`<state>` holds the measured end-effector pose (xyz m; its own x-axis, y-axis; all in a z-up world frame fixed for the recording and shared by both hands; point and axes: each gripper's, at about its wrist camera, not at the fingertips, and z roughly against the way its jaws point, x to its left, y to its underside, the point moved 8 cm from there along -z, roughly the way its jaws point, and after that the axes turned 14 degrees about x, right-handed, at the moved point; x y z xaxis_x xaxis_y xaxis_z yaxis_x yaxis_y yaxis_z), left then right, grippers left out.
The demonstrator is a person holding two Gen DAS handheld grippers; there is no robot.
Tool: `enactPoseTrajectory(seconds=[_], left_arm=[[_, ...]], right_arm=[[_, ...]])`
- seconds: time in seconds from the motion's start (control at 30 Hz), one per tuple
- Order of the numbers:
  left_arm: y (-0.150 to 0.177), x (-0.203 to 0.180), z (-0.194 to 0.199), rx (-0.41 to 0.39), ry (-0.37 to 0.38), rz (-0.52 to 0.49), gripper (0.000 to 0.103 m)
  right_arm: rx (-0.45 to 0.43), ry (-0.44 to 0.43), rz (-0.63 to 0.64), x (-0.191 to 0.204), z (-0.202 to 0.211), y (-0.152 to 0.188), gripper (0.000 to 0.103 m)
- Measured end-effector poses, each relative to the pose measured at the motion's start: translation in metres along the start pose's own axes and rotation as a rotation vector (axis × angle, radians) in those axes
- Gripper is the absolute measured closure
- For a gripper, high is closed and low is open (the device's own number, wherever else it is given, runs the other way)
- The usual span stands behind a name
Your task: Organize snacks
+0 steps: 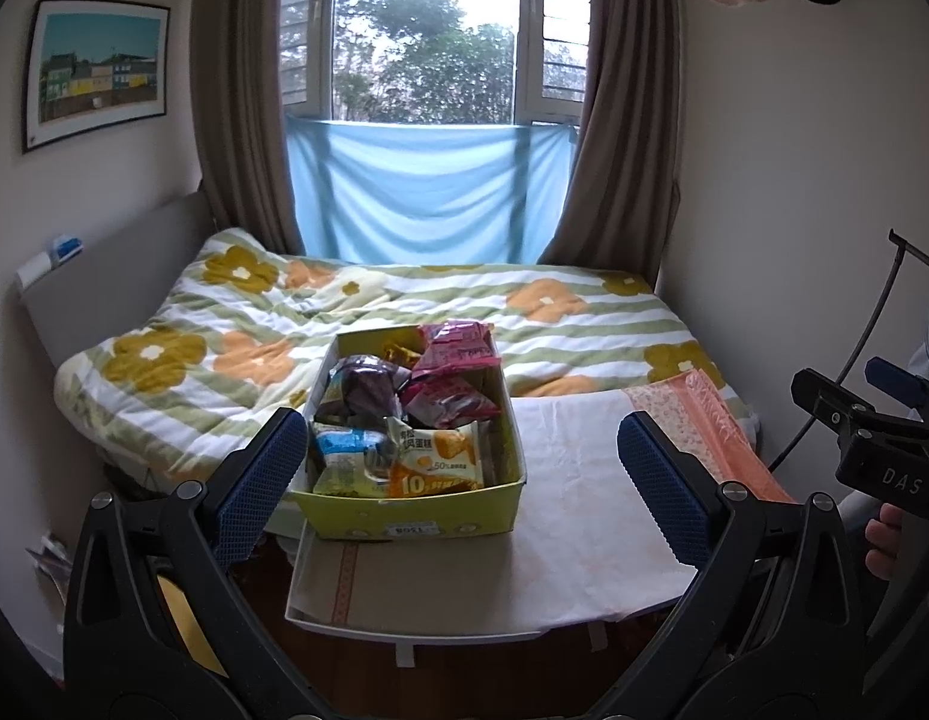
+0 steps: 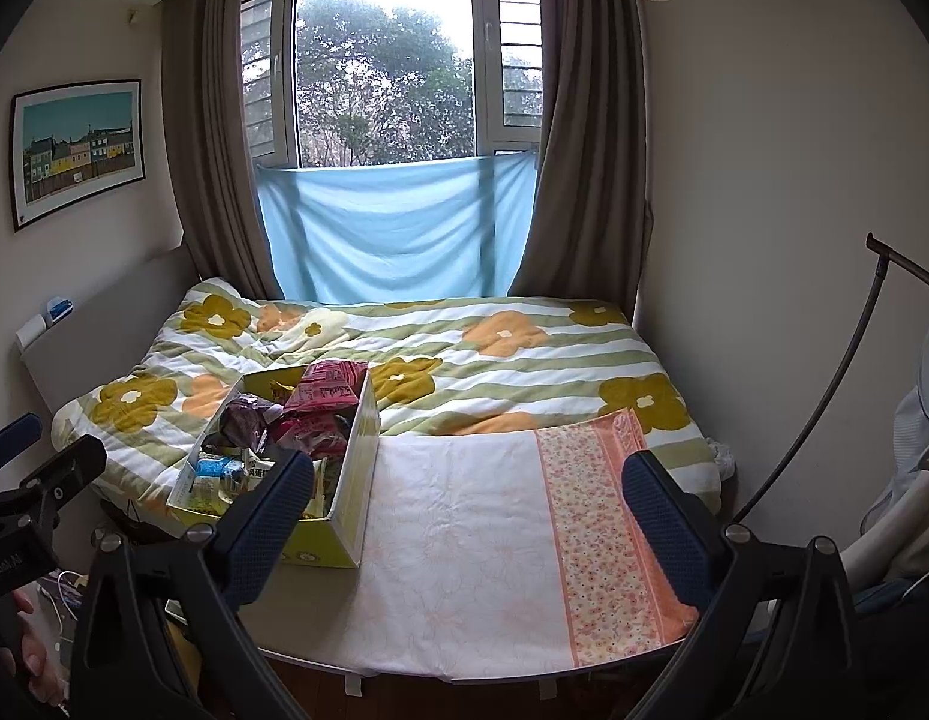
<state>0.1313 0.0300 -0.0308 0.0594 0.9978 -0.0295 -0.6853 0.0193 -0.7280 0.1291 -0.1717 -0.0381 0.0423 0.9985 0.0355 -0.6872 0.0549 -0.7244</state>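
Two fisheye looks at the same small bedroom, so worth comparing. From the left wrist: a straight-on look into the yellow-green open cardboard box (image 1: 416, 513), sitting on the near-left part of a small table under a white cloth with a pink floral border (image 1: 584, 480). Packed with snacks: pink crinkly packets (image 1: 458, 345) at the back, a dark purple wrapped one (image 1: 368, 384) mid-left, a blue-and-white packet (image 1: 344, 450) front left, an orange-and-white cake packet with a big "10" (image 1: 440, 459) front right. Upside-down label on the front wall too.

From the right wrist: same box (image 2: 350, 480) seen at an angle from the side, front packets mostly hidden behind a finger, orange one barely peeking out. Way more of the floral cloth strip (image 2: 602, 540) here, plus the striped quilt with yellow and orange flowers (image 2: 512, 360) behind the table.

Left gripper (image 1: 464, 486) held level and low in front of the table, blue textured pads (image 1: 257, 492) spread wide, nothing between them, box sitting between them in the picture. Right gripper (image 2: 467, 522) same deal: level, pads (image 2: 668, 528) wide apart, holding nothing, aimed at bare cloth right of the box. Each also visible at the edge of the other's view, with a bit of hand (image 1: 884, 543) on the handle.
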Motion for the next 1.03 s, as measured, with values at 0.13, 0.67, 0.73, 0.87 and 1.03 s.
enactPoseTrajectory(seconds=[0.13,0.67,0.73,0.87,1.03], left_arm=[[0.0023,-0.0001,-0.0025,0.003,-0.003,0.004,0.000],[0.0040,-0.0033,0.0006,-0.022,-0.026,0.001,0.000],[0.0040,-0.0037,0.0008,-0.019,-0.024,0.007,0.000],[0.0046,-0.0029,-0.0014,-0.012,-0.028,0.011,0.000],[0.0035,-0.0017,-0.0004,-0.022,-0.018,0.018,0.000]], right_arm=[[0.001,0.001,0.001,0.0006,-0.0003,-0.0003,0.001],[0.003,-0.001,0.004,0.0040,-0.0025,0.0012,0.001],[0.003,0.001,0.005,0.0037,-0.0025,0.0010,0.001],[0.002,0.001,0.005,0.0040,-0.0023,0.0008,0.001],[0.002,0.001,0.003,0.0032,-0.0029,0.0007,0.001]])
